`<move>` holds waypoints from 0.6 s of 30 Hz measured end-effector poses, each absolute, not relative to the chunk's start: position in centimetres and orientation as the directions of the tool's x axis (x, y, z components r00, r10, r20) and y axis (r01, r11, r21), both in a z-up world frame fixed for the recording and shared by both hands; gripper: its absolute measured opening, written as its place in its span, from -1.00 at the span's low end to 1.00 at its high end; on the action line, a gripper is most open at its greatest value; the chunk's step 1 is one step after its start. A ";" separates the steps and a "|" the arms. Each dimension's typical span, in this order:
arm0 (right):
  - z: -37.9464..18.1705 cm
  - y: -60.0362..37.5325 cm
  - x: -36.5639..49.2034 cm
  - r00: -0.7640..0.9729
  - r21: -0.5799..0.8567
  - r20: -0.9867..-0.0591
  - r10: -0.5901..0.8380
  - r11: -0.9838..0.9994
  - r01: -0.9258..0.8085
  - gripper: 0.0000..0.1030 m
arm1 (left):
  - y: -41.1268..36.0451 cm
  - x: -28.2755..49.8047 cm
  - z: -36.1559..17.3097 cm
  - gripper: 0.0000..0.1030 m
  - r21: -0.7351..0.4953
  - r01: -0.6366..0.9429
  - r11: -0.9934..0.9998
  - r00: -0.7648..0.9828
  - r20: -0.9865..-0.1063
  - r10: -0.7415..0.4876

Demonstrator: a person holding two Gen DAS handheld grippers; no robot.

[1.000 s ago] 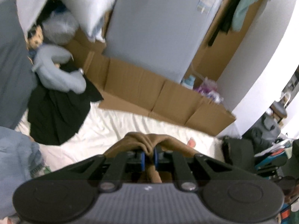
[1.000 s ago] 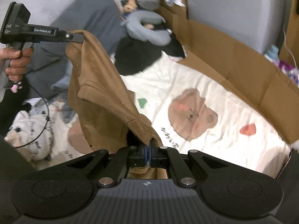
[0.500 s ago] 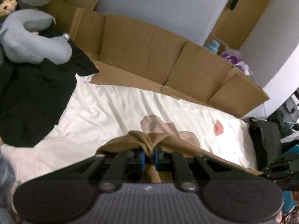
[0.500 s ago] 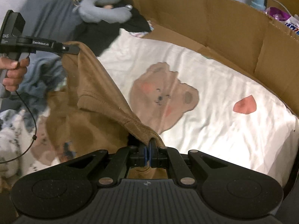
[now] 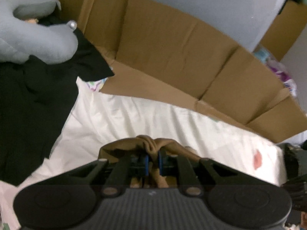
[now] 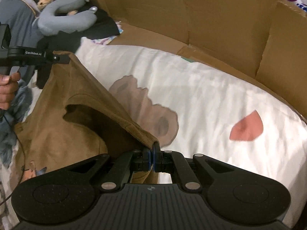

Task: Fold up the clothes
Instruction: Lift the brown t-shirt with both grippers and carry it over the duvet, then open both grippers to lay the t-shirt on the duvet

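Grippers both clamp brown shirt (image 6: 57, 134): left gripper (image 5: 153, 161), right gripper (image 6: 152, 158), stretched above white sheet (image 6: 211, 95).

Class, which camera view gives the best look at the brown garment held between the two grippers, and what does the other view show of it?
The right wrist view: the brown garment stretches from the left gripper to the right gripper, its neckline visible, its lower part lying on the white printed sheet. The left wrist view shows only a bunched fold between its fingers.
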State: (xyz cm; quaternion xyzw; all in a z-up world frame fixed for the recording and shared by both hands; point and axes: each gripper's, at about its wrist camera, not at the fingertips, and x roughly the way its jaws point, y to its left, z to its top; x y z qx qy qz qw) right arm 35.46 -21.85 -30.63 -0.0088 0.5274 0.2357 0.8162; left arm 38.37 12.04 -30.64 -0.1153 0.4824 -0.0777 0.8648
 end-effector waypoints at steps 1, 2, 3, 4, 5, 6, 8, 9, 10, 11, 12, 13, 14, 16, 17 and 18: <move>-31.2 -21.8 35.9 0.334 0.236 -0.865 0.374 0.891 -0.387 -0.99 | 12.1 38.9 -31.3 -0.79 -0.273 0.013 0.962 0.507 -0.827 -0.241; -31.9 -21.8 36.5 0.334 0.242 -0.865 0.373 0.895 -0.374 -0.98 | 12.1 39.5 -32.0 -0.78 -0.269 0.006 0.963 0.489 -0.839 -0.237; -32.6 -21.8 37.0 0.332 0.256 -0.866 0.374 0.902 -0.349 -0.98 | 12.1 39.9 -32.7 -0.70 -0.261 0.001 0.965 0.473 -0.850 -0.231; -33.3 -22.0 37.3 0.327 0.277 -0.867 0.376 0.909 -0.312 -0.97 | 12.1 40.4 -33.5 -0.65 -0.252 -0.005 0.968 0.459 -0.860 -0.222; -33.9 -22.2 37.5 0.323 0.301 -0.866 0.381 0.914 -0.271 -0.94 | 12.1 40.7 -34.1 -0.62 -0.243 -0.015 0.970 0.452 -0.867 -0.210; -34.3 -22.4 37.4 0.329 0.313 -0.863 0.383 0.917 -0.245 -0.88 | 12.2 40.8 -34.7 -0.56 -0.241 -0.031 0.970 0.450 -0.870 -0.202; -34.8 -22.8 36.8 0.353 0.312 -0.857 0.374 0.924 -0.221 -0.30 | 12.4 40.3 -35.3 -0.40 -0.246 -0.056 0.968 0.453 -0.870 -0.195; -34.9 -23.1 36.3 0.369 0.300 -0.856 0.361 0.930 -0.212 -0.18 | 12.4 39.9 -35.5 -0.29 -0.247 -0.062 0.967 0.454 -0.870 -0.193; -35.0 -23.6 35.8 0.373 0.299 -0.857 0.355 0.933 -0.203 -0.09 | 12.4 39.5 -35.3 -0.23 -0.245 -0.063 0.968 0.452 -0.871 -0.191; -35.1 -24.1 35.3 0.368 0.305 -0.859 0.357 0.933 -0.192 -0.09 | 12.5 39.0 -34.9 -0.22 -0.245 -0.063 0.967 0.450 -0.872 -0.192; -35.1 -24.5 34.8 0.362 0.314 -0.860 0.361 0.932 -0.183 -0.09 | 12.6 38.5 -34.4 -0.20 -0.252 -0.063 0.966 0.449 -0.871 -0.198; -35.0 -25.0 34.4 0.355 0.325 -0.860 0.368 0.929 -0.176 -0.09 | 12.8 38.0 -33.8 -0.10 -0.263 -0.065 0.963 0.448 -0.870 -0.208; -34.7 -25.4 33.9 0.353 0.332 -0.857 0.374 0.927 -0.176 -0.09 | 12.9 37.5 -33.3 0.02 -0.274 -0.066 0.959 0.447 -0.868 -0.217; -33.9 -25.9 33.0 0.365 0.333 -0.849 0.381 0.924 -0.189 -0.08 | 13.2 36.5 -32.1 0.27 -0.285 -0.054 0.957 0.456 -0.860 -0.230; -33.4 -26.1 32.5 0.379 0.326 -0.845 0.377 0.925 -0.194 -0.07 | 13.4 35.9 -31.4 0.27 -0.277 -0.040 0.960 0.463 -0.857 -0.228; -33.0 -26.4 32.1 0.392 0.319 -0.841 0.374 0.927 -0.199 -0.07 | 13.4 35.5 -30.9 0.27 -0.265 -0.030 0.964 0.467 -0.856 -0.221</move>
